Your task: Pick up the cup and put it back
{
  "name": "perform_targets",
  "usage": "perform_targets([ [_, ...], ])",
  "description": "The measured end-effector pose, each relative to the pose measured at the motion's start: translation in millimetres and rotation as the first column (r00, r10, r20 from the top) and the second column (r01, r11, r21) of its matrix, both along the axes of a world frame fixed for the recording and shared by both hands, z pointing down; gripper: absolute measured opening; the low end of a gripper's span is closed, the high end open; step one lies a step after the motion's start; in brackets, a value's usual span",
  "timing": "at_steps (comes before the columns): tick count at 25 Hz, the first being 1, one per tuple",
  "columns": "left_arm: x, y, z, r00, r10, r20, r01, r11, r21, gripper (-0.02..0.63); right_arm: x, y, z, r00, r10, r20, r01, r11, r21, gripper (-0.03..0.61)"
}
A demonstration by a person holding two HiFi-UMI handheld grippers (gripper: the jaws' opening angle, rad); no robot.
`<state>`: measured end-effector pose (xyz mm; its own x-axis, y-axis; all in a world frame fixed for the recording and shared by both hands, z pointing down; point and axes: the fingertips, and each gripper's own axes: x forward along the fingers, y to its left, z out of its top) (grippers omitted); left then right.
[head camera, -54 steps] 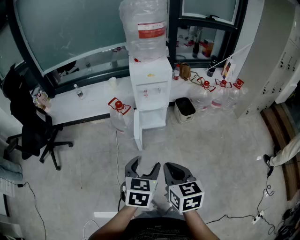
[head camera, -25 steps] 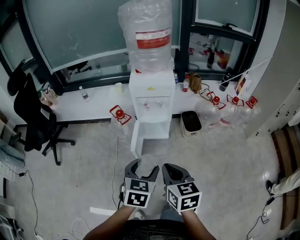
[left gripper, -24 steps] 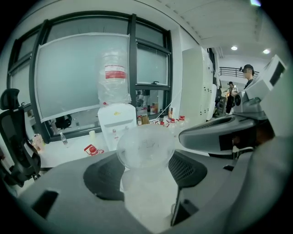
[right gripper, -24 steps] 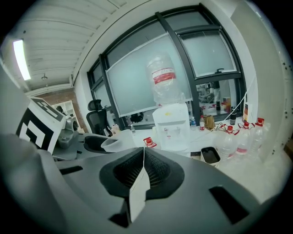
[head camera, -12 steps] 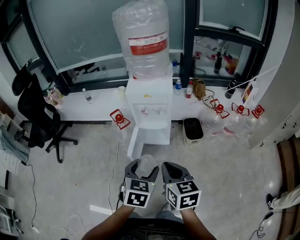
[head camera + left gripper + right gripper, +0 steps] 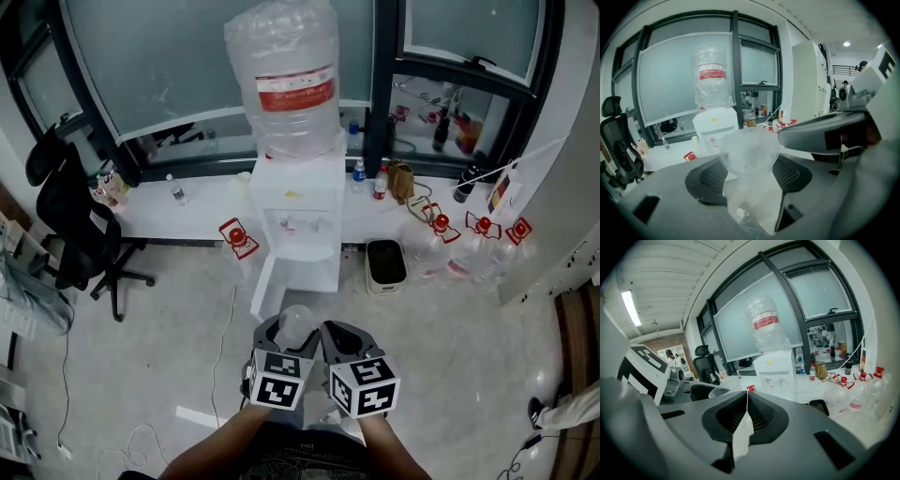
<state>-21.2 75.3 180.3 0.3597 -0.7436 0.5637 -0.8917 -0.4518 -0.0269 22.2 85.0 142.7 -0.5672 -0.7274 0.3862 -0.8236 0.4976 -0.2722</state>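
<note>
A clear plastic cup (image 6: 294,324) stands upright between the jaws of my left gripper (image 6: 286,339), which is shut on it low down. In the left gripper view the cup (image 6: 749,153) fills the middle, mouth up, with the left gripper (image 6: 750,180) round its lower part. My right gripper (image 6: 343,341) hangs close beside it on the right, jaws shut with nothing between them (image 6: 746,404). From the right gripper view the cup's rim (image 6: 720,391) shows at the left. Ahead stands a white water dispenser (image 6: 298,214) with a big bottle (image 6: 285,80) on top.
A black office chair (image 6: 69,223) stands at the left. A black bin (image 6: 384,264) and several water jugs (image 6: 469,246) sit right of the dispenser. A white ledge (image 6: 178,211) under the window carries small bottles. Cables lie on the floor (image 6: 220,370).
The left gripper stood open with nothing in it 2.2 s ago; since 1.0 s ago it holds the cup. The view has drawn slightly nearer the dispenser.
</note>
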Motion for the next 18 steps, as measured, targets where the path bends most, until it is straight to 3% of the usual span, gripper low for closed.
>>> perform_targets([
  [18, -9.5, -114.3, 22.6, 1.0, 0.005, -0.027, -0.005, 1.0, -0.009, 0.301, -16.2, -118.3, 16.0, 0.999, -0.003, -0.051, 0.003, 1.0, 0.002, 0.021],
])
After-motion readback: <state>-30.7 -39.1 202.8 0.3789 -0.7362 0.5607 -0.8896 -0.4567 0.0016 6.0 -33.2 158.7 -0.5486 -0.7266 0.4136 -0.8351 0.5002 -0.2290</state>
